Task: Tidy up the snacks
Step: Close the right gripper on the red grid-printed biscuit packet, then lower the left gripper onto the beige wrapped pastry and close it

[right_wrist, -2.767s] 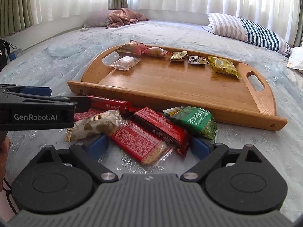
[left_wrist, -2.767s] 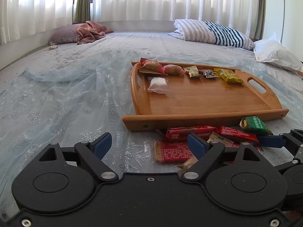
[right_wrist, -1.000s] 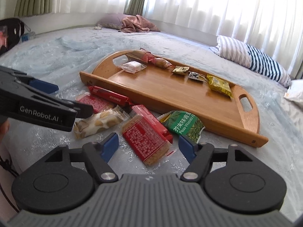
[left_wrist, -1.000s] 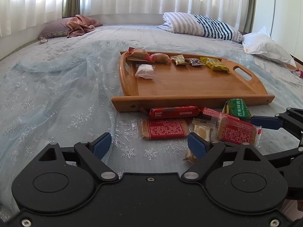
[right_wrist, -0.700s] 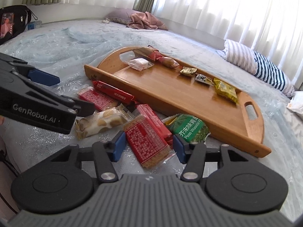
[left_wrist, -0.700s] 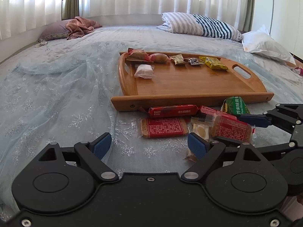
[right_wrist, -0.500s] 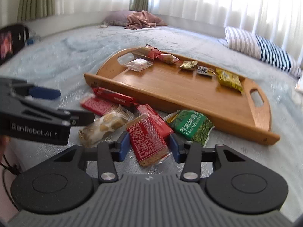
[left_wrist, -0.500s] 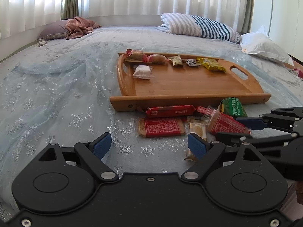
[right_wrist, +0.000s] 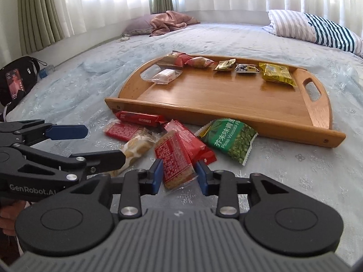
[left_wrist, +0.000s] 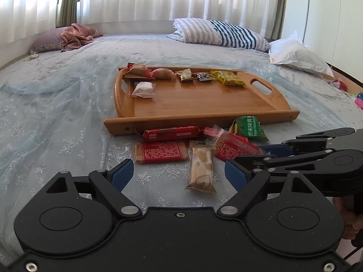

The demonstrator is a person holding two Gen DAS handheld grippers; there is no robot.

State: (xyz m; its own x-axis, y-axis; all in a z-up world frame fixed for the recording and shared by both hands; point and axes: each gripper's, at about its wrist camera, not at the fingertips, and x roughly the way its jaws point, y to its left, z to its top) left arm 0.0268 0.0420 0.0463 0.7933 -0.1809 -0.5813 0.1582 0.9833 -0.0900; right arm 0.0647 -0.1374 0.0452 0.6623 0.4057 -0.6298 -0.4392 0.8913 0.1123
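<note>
Right gripper fingers pinching red biscuit packet, lifted off bed near snack pile before wooden tray. Left gripper fingers spread, idle. Advice: grip firm, clear tray rim, lay beside row.

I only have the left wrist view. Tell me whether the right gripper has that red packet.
Observer: In the right wrist view, the right gripper has its pads against both long edges of the red packet, at its near end. It looks pinched.
Operator: Report what lies under it.
Observer: A second red packet, partly covered, lies flat on the bedspread.
Operator: Name anything beyond my left edge.
Observer: A black bag sits at the bed's edge, with a lit phone on it.
</note>
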